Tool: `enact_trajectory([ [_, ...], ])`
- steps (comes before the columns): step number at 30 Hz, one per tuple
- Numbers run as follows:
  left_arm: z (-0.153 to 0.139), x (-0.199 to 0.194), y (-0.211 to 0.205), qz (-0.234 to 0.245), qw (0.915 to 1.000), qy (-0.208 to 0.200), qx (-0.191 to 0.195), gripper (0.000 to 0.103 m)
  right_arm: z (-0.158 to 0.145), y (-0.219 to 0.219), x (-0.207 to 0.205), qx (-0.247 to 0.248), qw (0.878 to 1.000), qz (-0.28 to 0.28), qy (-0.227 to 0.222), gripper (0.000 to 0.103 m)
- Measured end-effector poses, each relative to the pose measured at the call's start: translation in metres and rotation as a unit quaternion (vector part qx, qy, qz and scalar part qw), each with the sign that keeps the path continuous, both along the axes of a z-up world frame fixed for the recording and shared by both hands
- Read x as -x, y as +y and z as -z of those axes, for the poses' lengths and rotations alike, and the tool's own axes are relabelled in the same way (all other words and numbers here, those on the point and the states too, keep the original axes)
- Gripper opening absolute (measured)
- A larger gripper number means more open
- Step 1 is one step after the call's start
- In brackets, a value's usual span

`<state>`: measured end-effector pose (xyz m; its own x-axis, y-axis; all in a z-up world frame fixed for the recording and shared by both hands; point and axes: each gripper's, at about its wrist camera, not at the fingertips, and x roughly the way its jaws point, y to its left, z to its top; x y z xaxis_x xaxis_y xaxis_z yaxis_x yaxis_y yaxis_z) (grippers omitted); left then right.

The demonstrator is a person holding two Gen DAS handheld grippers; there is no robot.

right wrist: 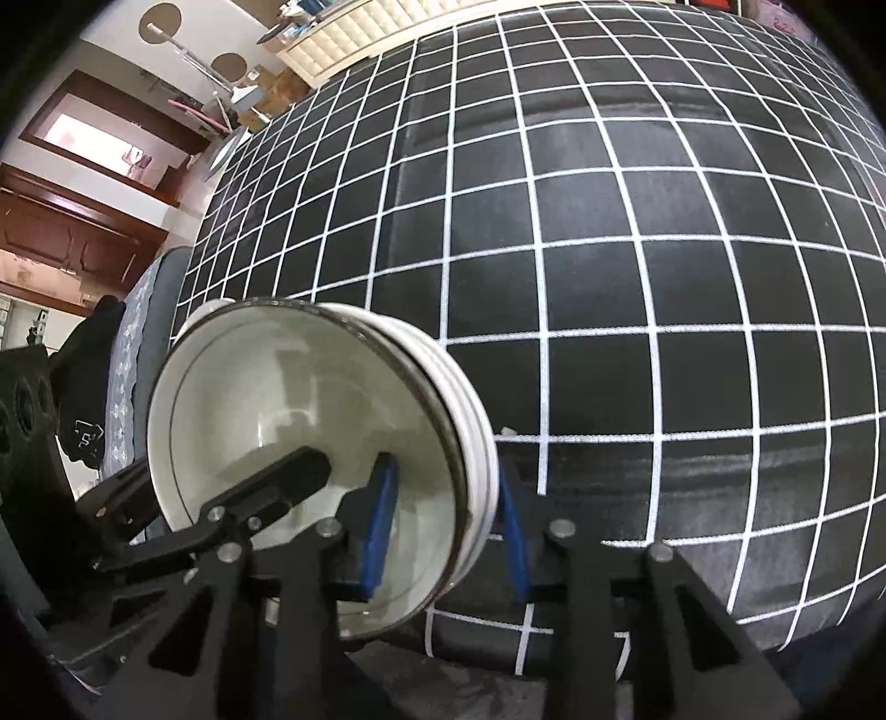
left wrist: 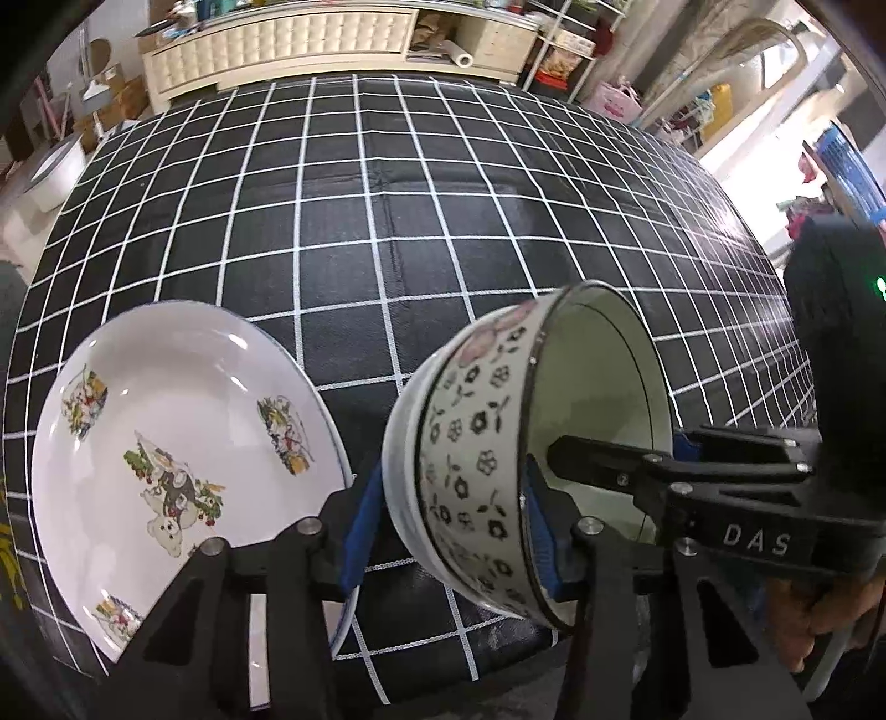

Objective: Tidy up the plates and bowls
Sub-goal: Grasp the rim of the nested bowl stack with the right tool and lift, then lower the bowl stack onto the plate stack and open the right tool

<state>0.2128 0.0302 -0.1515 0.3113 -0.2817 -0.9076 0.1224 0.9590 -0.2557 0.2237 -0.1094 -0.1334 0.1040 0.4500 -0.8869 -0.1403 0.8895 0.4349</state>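
Two bowls nested as one bowl stack (left wrist: 476,459), tipped on its side: outer one plain white, inner one cream with black flower outlines and a pink bloom near the rim, dark rim line, pale bare interior (right wrist: 288,421).

Left gripper (left wrist: 451,526): blue-padded fingers (left wrist: 362,531) straddle the stack wall, one pad on the white outside, the other at the rim edge, clamped on it. Right gripper (right wrist: 446,526) grasps the opposite side of the rim, one blue pad inside the bowl, one outside. In the left wrist view its black finger reaches into the bowl mouth from the right.

Stack sits low centre-right in the left view, lower left in the right view, above the counter (left wrist: 421,221), black cloth with white grid.

White plate (left wrist: 183,443) with cartoon prints lies lower left, just beside the left gripper, its rim near the stack. Counter beyond is open to the far edge; cream cabinet (left wrist: 277,50) behind it.
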Motion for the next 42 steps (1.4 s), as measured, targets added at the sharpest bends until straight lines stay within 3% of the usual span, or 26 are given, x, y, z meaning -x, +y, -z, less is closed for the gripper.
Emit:
enact_trajectory([
  [3,0.0,0.002,0.004,-0.01,0.9999,0.001,0.013,0.043,0.0,-0.004,-0.006,-0.008,1.0,0.012,0.017,0.036],
  [14,0.0,0.02,0.01,-0.037,0.9991,0.014,0.018,0.043,-0.012,0.003,-0.008,0.006,1.0,0.019,0.01,0.036],
  [25,-0.029,0.016,0.019,-0.058,0.998,-0.013,0.022,0.043,-0.036,0.015,-0.016,-0.01,1.0,0.022,-0.001,0.036],
  [34,-0.062,0.016,0.052,-0.086,0.9955,-0.036,0.017,0.043,-0.068,0.064,-0.029,-0.015,0.999,-0.016,-0.032,0.033],
  [42,-0.076,0.027,0.101,-0.129,0.9905,-0.047,0.007,0.043,-0.063,0.119,-0.031,-0.012,0.998,-0.059,-0.026,0.033],
])
